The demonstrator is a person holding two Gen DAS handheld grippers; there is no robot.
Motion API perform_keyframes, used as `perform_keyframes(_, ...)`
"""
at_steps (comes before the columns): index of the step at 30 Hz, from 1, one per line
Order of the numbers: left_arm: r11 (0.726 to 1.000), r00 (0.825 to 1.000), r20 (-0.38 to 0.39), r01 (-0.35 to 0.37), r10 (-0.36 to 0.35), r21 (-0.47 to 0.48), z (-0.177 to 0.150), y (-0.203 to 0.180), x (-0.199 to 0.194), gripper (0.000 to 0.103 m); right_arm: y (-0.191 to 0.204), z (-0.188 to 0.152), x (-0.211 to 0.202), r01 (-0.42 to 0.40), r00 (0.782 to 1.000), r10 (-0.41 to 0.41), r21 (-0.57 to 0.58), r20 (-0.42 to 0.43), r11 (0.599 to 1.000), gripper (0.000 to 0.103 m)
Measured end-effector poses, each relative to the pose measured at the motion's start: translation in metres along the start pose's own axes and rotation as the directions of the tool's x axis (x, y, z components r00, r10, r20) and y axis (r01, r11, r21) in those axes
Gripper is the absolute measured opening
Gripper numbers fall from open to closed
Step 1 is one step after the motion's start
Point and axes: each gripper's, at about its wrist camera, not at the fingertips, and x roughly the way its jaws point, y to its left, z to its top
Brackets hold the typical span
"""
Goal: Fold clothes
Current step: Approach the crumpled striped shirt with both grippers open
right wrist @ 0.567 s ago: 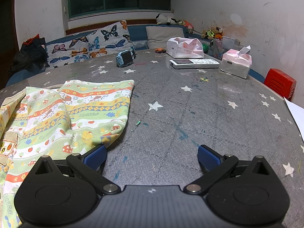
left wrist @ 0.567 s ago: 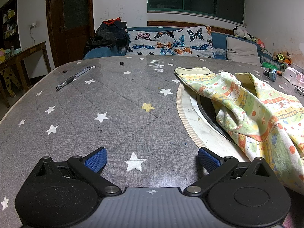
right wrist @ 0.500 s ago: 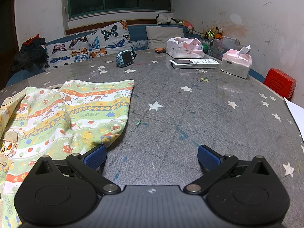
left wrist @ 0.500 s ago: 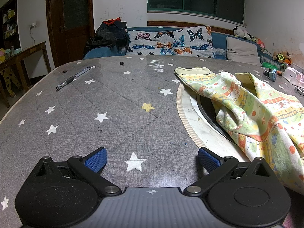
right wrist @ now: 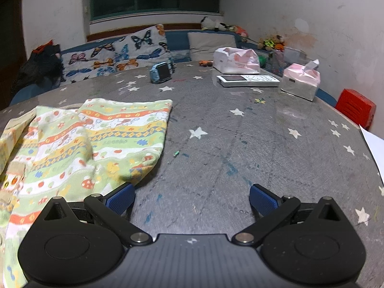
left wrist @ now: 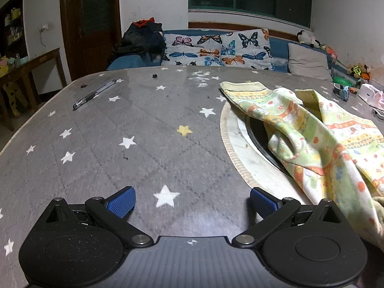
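Left wrist view only: pen (left wrist: 94, 94) far left on the star-print table (left wrist: 144, 144); left gripper (left wrist: 192, 202) wide, empty; patterned garment (left wrist: 324, 139) crumpled at right. Right wrist view only: garment's flat corner (right wrist: 124, 129), right gripper (right wrist: 192, 200) wide, tissue box (right wrist: 301, 81).

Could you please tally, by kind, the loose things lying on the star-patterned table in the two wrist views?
Patterned garment: 1
Pen: 1
Tissue packs: 2
Blue smartwatch: 1
White handset: 1
White paper sheet: 1
Total: 7
Both grippers, left and right, are open and hold nothing.
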Motion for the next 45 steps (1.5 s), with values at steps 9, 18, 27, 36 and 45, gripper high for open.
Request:
perform_keyframes(9, 1.000, 1.000, -0.026, 0.012, -0.012, 0.003, -0.007, -0.013, -0.020, 0.103, 0.000, -0.007, -0.022, -0.051, 0.999, 0.051, -0.059, -0.003, 0.997, 0.103)
perform_keyframes(18, 0.999, 0.999, -0.043, 0.031, -0.031, 0.005, -0.015, -0.022, -0.037, 0.103, 0.007, -0.018, -0.053, -0.117, 0.993, 0.118, -0.095, 0.003, 0.989, 0.103)
perform_keyframes(27, 0.999, 0.998, -0.042, 0.045, -0.045, 0.003, -0.019, -0.026, -0.052, 0.103, 0.016, -0.030, -0.082, -0.152, 0.987, 0.156, -0.131, 0.027, 0.980, 0.103)
perform_keyframes(36, 0.999, 0.998, -0.046, 0.052, -0.051, 0.014, -0.024, -0.029, -0.060, 0.103, 0.020, -0.040, -0.097, -0.185, 0.981, 0.191, -0.145, 0.035, 0.972, 0.103)
perform_keyframes(45, 0.998, 0.998, -0.029, 0.055, -0.054, 0.033, -0.030, -0.033, -0.075, 0.103, 0.021, -0.047, -0.110, -0.206, 0.975, 0.215, -0.154, 0.048, 0.966, 0.103)
